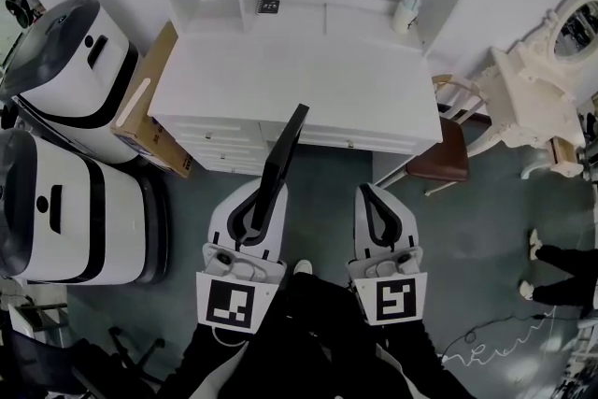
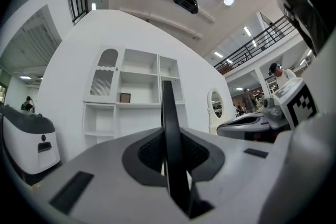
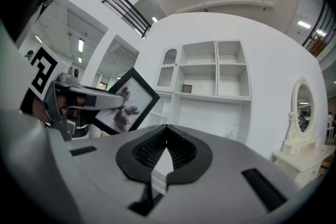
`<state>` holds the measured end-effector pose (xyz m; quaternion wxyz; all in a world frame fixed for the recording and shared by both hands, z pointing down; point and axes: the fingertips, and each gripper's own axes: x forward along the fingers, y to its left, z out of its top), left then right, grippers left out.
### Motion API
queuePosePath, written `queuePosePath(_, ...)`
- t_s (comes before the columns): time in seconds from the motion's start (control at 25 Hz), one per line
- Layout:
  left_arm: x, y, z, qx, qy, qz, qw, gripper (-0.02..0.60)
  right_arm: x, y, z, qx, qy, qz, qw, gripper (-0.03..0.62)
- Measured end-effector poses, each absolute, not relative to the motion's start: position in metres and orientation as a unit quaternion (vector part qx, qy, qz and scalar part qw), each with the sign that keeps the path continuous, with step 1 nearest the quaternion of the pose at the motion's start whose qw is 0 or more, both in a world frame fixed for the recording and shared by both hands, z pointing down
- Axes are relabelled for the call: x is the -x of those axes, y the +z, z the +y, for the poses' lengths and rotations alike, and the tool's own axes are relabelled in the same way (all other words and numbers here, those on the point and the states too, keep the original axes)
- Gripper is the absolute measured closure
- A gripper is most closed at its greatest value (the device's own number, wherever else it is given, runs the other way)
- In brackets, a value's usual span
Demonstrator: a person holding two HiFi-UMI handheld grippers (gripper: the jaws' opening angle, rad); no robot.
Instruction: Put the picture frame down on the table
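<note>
Clamping the black rectangular picture frame [image 1: 284, 149] upright, the left gripper [image 1: 264, 201] holds it just before the white wooden table [image 1: 308, 75], ready for setting down, while the right gripper [image 1: 372, 201] is closed, empty.

I can read no words, numbers or brand names anywhere. The cubes on my left gripper [image 1: 254, 212] and right gripper [image 1: 374, 206] carry only black-and-white square marker patterns, not letters. The cardboard box [image 1: 149, 121] beside the desk [image 1: 299, 79] shows nothing legible.
</note>
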<state>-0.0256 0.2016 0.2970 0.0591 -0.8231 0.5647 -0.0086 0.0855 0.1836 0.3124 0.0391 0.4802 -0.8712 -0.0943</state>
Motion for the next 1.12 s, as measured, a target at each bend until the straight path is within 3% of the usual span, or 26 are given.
queuePosePath(1.12, 0.019, 0.302, 0.123, 0.823, -0.004, 0.565, 0.051, 0.538, -0.098, 0.319, 0.107, -0.485, -0.096, -0.868, 0.039, 0.592)
